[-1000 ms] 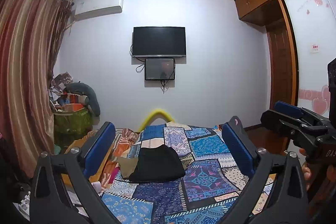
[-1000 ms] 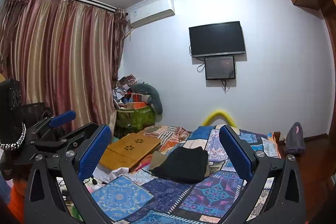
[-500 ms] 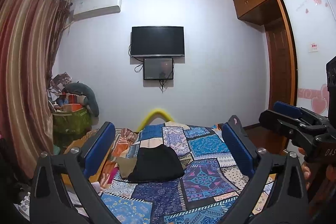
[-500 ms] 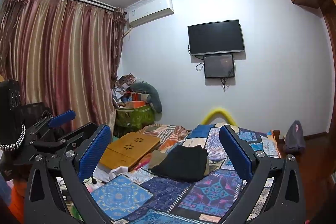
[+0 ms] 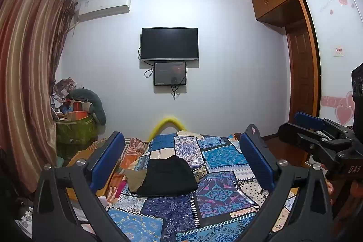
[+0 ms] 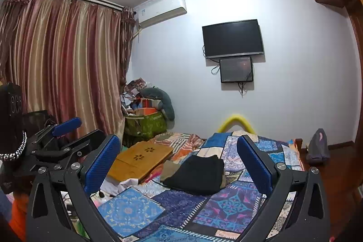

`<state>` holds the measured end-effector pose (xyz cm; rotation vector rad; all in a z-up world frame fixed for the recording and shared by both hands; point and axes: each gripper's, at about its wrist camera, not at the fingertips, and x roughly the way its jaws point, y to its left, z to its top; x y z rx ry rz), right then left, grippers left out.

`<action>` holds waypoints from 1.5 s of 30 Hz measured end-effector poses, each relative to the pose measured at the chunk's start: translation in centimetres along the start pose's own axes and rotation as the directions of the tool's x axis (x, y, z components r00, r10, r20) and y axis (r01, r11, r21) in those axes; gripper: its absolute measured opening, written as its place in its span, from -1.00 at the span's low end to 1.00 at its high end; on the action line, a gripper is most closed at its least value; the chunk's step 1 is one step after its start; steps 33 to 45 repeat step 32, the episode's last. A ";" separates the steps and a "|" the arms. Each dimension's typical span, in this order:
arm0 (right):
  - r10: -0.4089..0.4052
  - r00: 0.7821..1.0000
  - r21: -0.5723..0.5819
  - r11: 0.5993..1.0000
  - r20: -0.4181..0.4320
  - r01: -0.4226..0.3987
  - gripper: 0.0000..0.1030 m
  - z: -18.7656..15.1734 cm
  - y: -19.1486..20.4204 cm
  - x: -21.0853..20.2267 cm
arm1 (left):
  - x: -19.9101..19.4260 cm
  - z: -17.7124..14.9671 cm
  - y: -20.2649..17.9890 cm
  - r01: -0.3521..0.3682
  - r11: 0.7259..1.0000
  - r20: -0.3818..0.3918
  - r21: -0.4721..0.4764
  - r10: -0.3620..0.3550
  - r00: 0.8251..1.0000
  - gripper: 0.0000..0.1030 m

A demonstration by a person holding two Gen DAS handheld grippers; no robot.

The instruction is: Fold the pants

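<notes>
Left gripper: held above the near end of the bed, jaws spread wide with nothing between the blue pads; it also shows at the left edge of the right wrist view.
Right gripper: likewise held over the bed, jaws wide apart and empty; seen from the left wrist camera at the right edge.
Patchwork bedspread: blue and purple patterned, covering the bed beneath both grippers.
Pants: black, folded into a compact pile mid-bed, lying partly on an olive-tan garment; well apart from both grippers.
Wooden lap desk: on the bed's left side, beside the pants.
Green bin: heaped with clutter in the corner by the curtains.
Television: on the far wall, a smaller screen just under it.
</notes>
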<state>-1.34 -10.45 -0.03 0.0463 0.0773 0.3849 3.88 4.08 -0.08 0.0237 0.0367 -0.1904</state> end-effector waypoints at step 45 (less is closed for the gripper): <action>0.001 1.000 0.024 1.000 -0.007 -0.001 1.00 -0.4 -0.6 0.1 | 0.8 -1.2 -0.2 0.003 1.000 -0.033 -0.015 -0.004 0.999 0.99</action>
